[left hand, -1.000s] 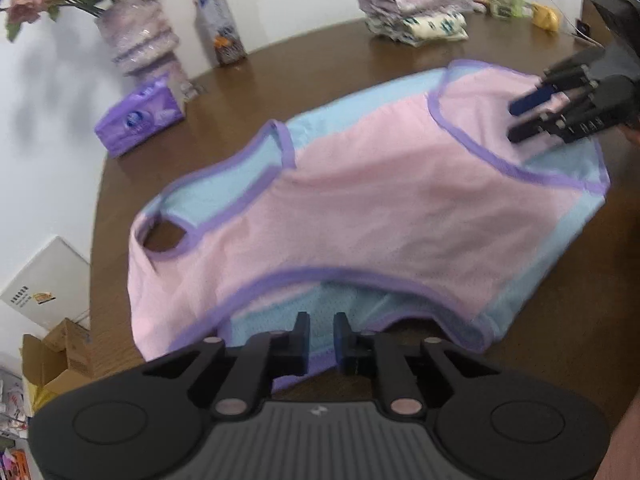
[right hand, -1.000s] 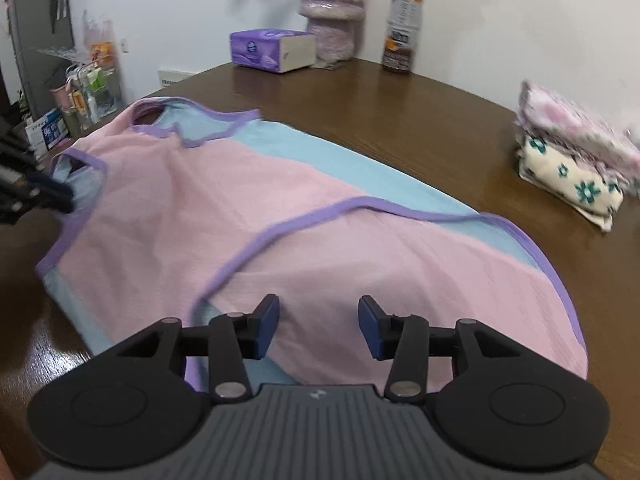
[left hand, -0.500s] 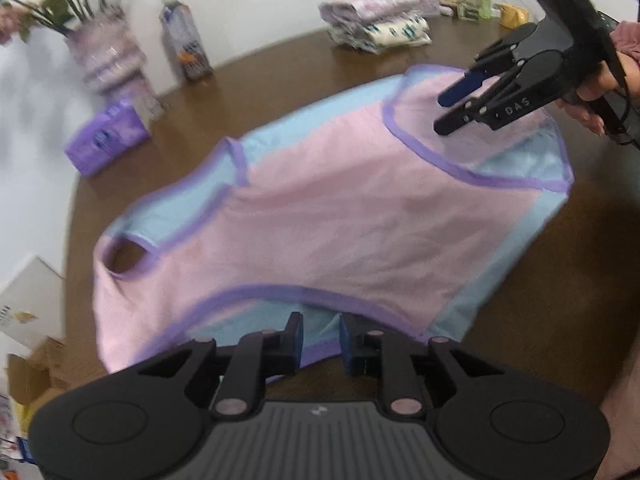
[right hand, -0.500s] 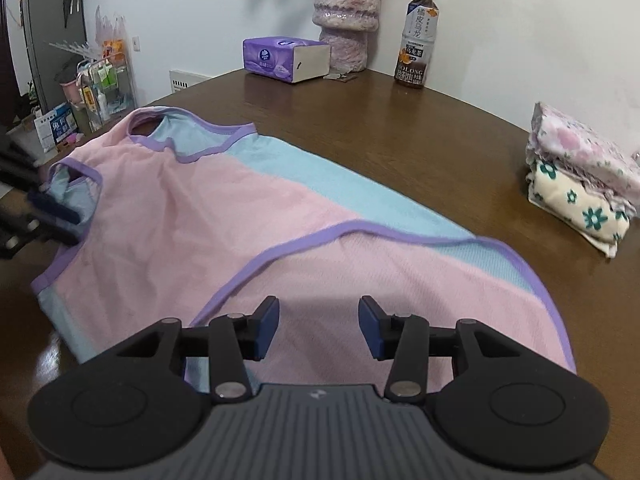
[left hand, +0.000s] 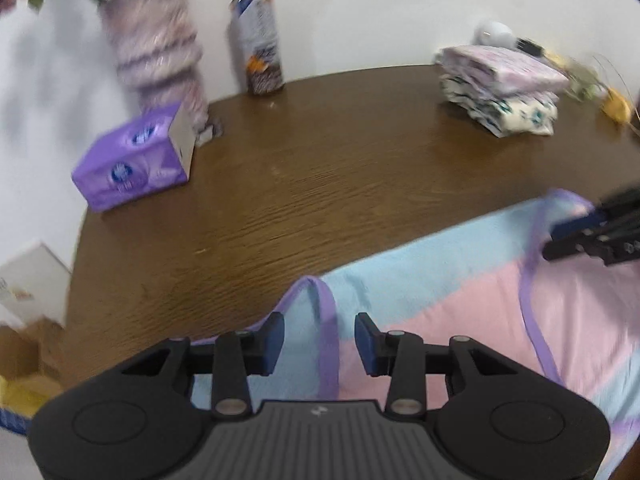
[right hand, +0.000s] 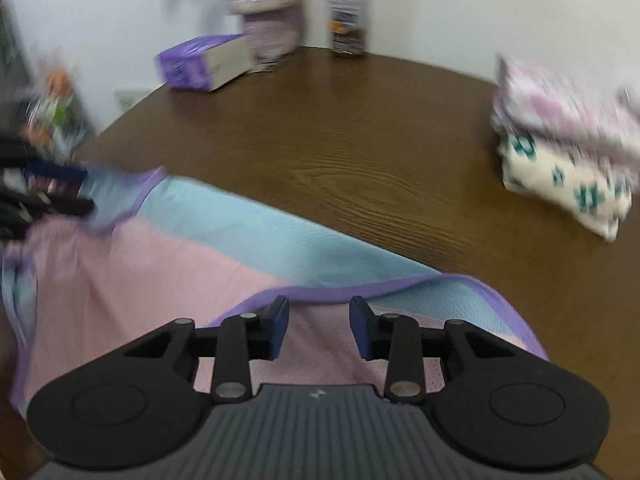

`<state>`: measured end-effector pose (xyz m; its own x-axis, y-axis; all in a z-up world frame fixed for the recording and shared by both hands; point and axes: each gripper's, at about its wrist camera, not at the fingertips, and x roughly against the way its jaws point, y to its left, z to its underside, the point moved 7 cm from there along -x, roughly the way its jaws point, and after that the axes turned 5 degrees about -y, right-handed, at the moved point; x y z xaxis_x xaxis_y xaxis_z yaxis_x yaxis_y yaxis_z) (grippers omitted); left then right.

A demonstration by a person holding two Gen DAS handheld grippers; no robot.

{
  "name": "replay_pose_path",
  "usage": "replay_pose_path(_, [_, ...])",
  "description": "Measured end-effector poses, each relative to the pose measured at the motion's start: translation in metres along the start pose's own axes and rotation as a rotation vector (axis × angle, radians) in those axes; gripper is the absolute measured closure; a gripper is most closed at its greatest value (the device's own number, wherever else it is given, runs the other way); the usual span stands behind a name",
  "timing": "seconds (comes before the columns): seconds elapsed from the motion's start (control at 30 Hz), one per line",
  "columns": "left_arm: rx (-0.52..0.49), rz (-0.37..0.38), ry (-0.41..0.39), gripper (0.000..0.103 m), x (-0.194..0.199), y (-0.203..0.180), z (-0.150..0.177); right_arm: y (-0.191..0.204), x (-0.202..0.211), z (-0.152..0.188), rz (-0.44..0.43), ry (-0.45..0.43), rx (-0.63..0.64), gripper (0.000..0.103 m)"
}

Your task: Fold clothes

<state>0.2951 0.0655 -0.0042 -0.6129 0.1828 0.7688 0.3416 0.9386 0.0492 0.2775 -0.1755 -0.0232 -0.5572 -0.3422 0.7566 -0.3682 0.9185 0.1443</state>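
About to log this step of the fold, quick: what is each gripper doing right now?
Left gripper: jaws opening over the garment's purple-trimmed edge, nothing pinched.
Right gripper: jaws closing over the garment's purple hem, not yet gripping.

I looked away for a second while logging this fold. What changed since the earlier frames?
Both grippers moved to the garment's far edge. The left gripper, nearly shut before, is opening over the purple trim; the right gripper is closing over the hem, neither pinching yet. The garment, folded stack and tissue box stayed put.
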Motion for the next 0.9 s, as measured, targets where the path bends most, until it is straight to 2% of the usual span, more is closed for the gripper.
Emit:
replay_pose_path(0.13, [0.043, 0.015, 0.014, 0.066, -0.017, 0.005, -0.005, -0.024, -0.006, -0.003, -0.046, 0.048, -0.209, 0.068])
replay_pose_path(0.23, [0.056, 0.023, 0.025, 0.072, -0.027, 0.004, -0.006, -0.034, -0.015, -0.005, -0.045, 0.075, -0.283, 0.069])
replay_pose_path(0.3, [0.07, 0.034, 0.033, 0.098, -0.034, 0.005, -0.006, -0.036, -0.02, -0.01, -0.039, 0.063, -0.313, 0.069])
replay_pose_path(0.37, [0.075, 0.044, 0.028, 0.099, -0.037, 0.004, -0.004, -0.037, -0.024, -0.013, -0.033, 0.055, -0.332, 0.074])
replay_pose_path(0.43, [0.077, 0.05, 0.014, 0.099, -0.035, 0.005, -0.004, -0.038, -0.026, -0.014, -0.027, 0.049, -0.345, 0.091])
replay_pose_path(0.53, [0.082, 0.05, -0.005, 0.1, -0.032, 0.007, -0.006, -0.039, -0.028, -0.017, -0.021, 0.029, -0.351, 0.099])
replay_pose_path(0.8, [0.185, 0.061, -0.081, 0.101, -0.026, 0.025, -0.022, -0.044, -0.016, -0.035, -0.043, -0.066, -0.371, 0.102])
replay_pose_path(0.9, [0.235, 0.053, -0.074, 0.101, -0.038, 0.032, -0.023, -0.051, -0.016, -0.042, -0.043, -0.095, -0.41, 0.102])
